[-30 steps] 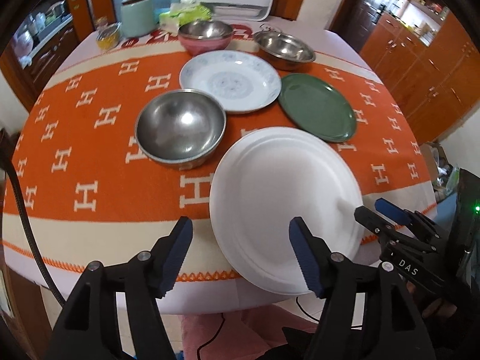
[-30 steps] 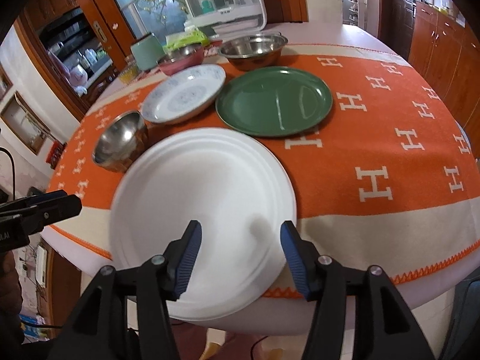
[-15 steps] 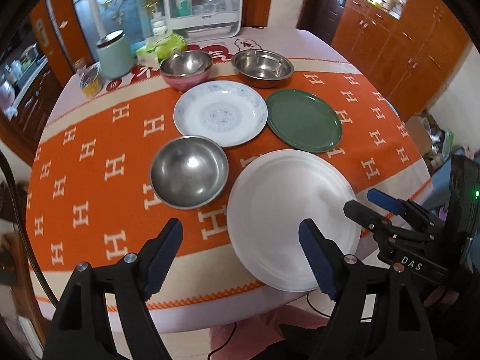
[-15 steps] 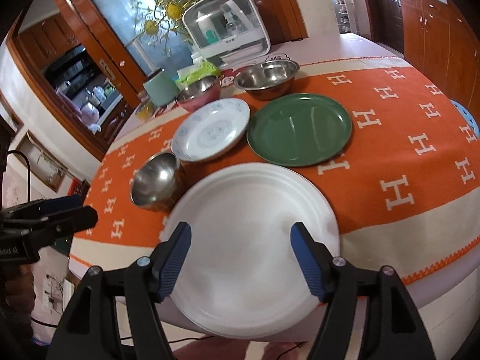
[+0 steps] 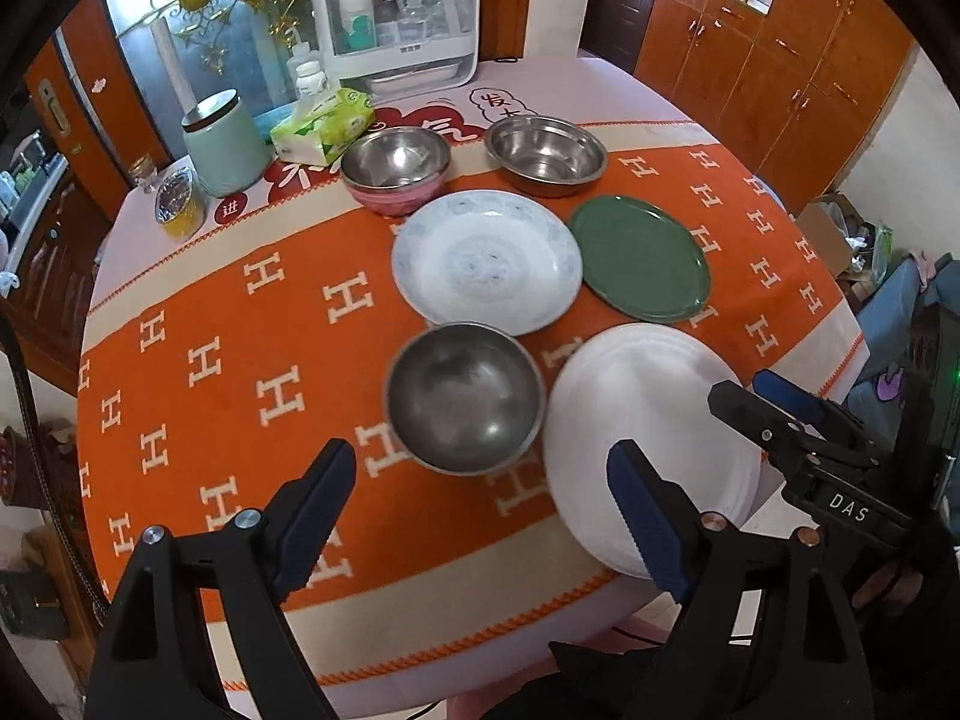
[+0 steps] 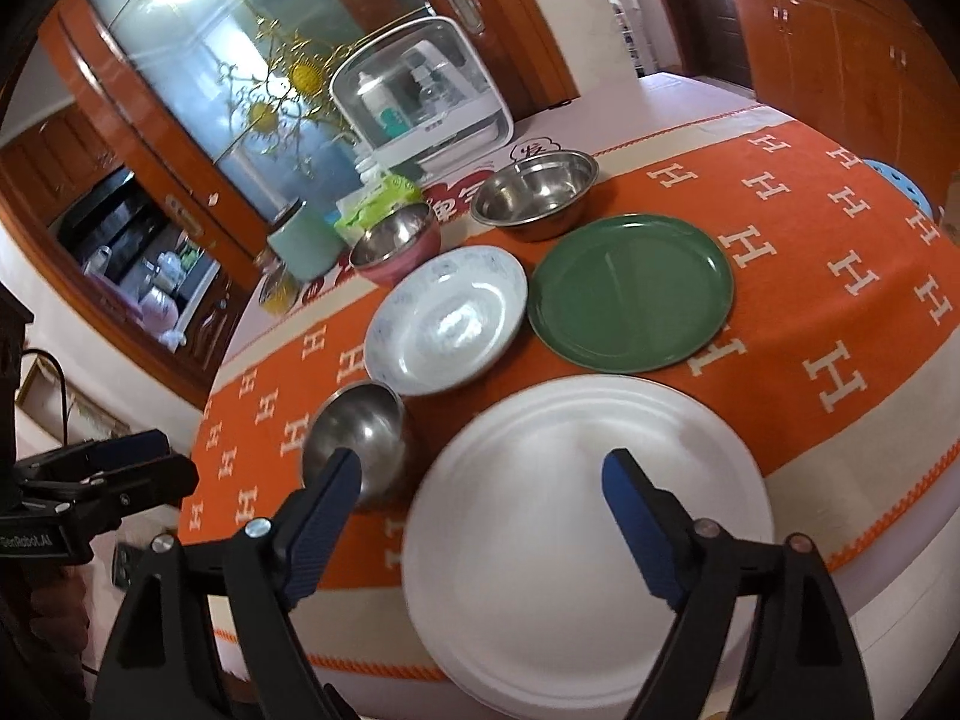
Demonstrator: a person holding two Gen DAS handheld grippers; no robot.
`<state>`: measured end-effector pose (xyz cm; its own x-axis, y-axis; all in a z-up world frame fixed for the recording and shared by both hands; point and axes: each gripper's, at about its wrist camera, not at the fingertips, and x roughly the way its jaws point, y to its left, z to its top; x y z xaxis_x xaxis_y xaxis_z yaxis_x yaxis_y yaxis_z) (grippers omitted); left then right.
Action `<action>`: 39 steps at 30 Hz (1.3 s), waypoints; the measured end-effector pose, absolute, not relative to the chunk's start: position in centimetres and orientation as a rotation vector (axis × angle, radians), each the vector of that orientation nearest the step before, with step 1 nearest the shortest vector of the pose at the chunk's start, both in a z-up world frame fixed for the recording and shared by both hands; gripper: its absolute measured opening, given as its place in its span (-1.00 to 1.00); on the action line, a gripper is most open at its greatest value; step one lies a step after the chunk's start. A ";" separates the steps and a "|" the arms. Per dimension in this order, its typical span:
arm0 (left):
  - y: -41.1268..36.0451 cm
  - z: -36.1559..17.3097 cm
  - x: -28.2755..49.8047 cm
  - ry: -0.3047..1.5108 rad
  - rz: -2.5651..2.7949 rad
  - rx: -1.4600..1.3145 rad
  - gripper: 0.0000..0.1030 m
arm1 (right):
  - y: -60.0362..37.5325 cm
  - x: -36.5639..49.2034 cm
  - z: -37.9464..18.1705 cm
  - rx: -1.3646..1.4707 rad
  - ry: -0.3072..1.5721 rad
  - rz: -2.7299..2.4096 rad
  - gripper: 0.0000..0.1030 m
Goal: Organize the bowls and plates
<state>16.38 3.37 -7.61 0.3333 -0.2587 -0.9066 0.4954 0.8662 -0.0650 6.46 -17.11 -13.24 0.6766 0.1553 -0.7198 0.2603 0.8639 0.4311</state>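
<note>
Both the left gripper (image 5: pixel 480 489) and right gripper (image 6: pixel 483 495) hang spread wide, holding nothing. On the orange-clothed surface (image 5: pixel 198 324), the large white round plate (image 6: pixel 588 540) overhangs the near edge, beside the plain steel bowl (image 5: pixel 465 397).

White letters "DAS" show on the black body of the right gripper (image 5: pixel 780 408), seen from the left wrist view. From the right wrist view, the left gripper (image 6: pixel 120 462) carries a white label at the frame's left edge that looks like "GenRobot.AI", partly cut off. The orange cloth (image 5: pixel 252 324) repeats a cream "H" all over. Past it, the white mat (image 5: pixel 420 120) bears Chinese characters: "发" in a cloud outline, a small "进" on red, and larger red-backed characters half hidden behind the bowls. The lettering on the white cabinet (image 5: pixel 399 6) is too small to read.
</note>
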 end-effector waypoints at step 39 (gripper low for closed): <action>5.8 -12.3 33.4 1.176 -0.622 0.157 0.68 | -16.7 17.7 -17.2 0.751 0.890 -0.141 0.62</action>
<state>33.43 5.77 -12.35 0.2400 -0.3729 -0.8963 0.5311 0.8233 -0.2003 17.71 -16.69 -17.17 0.6384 0.1870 -0.7466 0.4082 0.7401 0.5344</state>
